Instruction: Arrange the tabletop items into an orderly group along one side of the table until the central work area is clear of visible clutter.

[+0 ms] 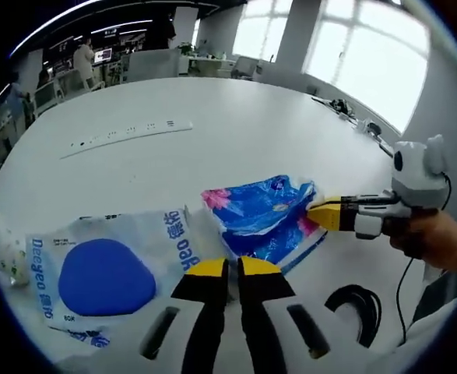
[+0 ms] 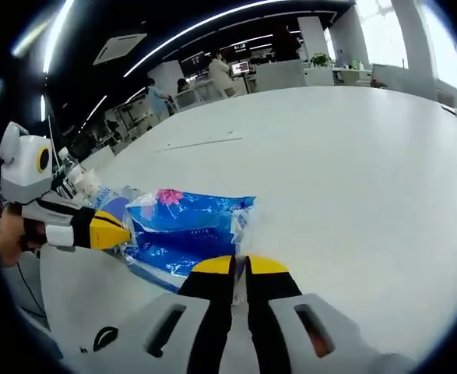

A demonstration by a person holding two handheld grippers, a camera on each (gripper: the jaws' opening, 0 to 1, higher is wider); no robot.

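At the near edge of the tabletop [image 1: 236, 117] we see both claws, left claw [image 1: 230, 266] and right claw [image 2: 240, 265], closed on the blue pack [image 1: 263, 214]; the white pouch [image 1: 103, 269] lies beside it; the power strip [image 1: 127, 134] still waits, we judge.

Bright window daylight; ceiling strip lights; fisheye bending edges; background soft.

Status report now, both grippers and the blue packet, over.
Left gripper shut at edge of blue packet, grip unclear. Right gripper shut, at same packet. White pouch beside it. Nothing blocking.
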